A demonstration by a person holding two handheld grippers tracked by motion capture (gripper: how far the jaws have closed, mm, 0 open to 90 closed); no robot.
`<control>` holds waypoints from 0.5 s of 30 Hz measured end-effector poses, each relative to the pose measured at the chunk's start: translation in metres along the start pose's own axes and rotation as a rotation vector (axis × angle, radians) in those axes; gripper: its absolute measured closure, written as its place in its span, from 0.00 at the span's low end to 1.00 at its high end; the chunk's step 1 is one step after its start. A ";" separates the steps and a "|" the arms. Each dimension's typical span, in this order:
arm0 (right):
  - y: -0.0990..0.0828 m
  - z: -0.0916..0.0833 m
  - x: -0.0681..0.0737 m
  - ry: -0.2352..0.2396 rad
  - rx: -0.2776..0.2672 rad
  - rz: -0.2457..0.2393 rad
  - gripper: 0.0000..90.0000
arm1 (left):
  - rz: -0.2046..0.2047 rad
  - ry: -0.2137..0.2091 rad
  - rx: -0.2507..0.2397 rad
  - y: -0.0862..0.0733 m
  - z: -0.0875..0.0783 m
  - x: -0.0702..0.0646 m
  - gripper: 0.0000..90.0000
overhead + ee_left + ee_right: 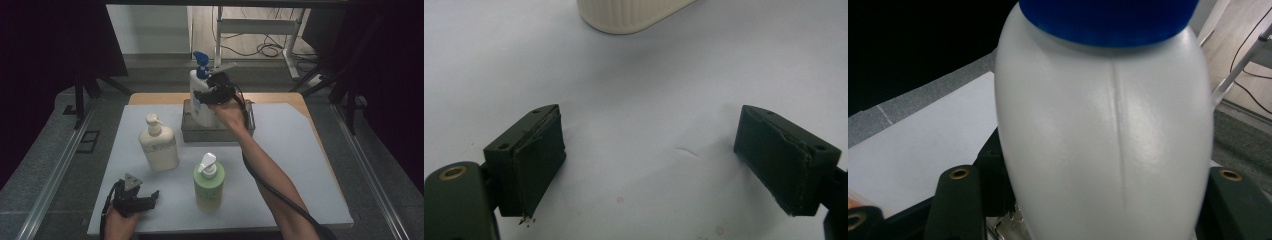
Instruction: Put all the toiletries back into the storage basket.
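Left gripper [150, 196], jaws wide and empty, rests near the table's [320, 200] front edge. Farther back, right gripper [202, 95] clamps the white spray bottle [200, 100] over the metal tray [192, 131]. Risk: the smooth, rounded body may slip or topple on release.

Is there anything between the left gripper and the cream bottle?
No. In the left gripper view, bare white table lies between the open left gripper and the cream bottle.

Right gripper [207, 94] far forward on an outstretched arm, clamped; left gripper [150, 196] low, jaws wide apart.
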State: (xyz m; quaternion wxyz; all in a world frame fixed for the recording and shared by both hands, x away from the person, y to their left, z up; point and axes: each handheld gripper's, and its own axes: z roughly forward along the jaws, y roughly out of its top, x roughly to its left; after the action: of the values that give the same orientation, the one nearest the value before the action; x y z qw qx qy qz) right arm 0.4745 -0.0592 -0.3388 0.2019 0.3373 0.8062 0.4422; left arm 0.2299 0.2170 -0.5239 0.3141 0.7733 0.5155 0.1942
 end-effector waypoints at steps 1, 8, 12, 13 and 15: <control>-0.001 0.002 0.000 0.001 0.001 0.003 0.43 | 0.000 0.000 0.000 0.000 0.000 0.000 0.14; -0.008 0.010 0.001 -0.005 0.009 0.005 0.43 | -0.003 0.000 0.001 0.000 0.000 0.000 0.14; -0.012 0.014 0.002 -0.006 0.015 0.010 0.43 | -0.001 0.001 0.003 0.000 0.000 0.000 0.14; -0.013 0.015 0.002 -0.007 0.015 0.010 0.43 | -0.001 0.001 0.003 0.000 0.000 0.000 0.14; -0.016 0.017 0.003 -0.007 0.021 0.011 0.43 | -0.001 0.001 0.003 0.000 0.000 0.000 0.14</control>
State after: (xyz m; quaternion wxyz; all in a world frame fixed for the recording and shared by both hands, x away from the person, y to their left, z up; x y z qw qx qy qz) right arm 0.4771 -0.0539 -0.3613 0.1988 0.3452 0.8082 0.4338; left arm 0.2297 0.2170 -0.5238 0.3127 0.7734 0.5163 0.1935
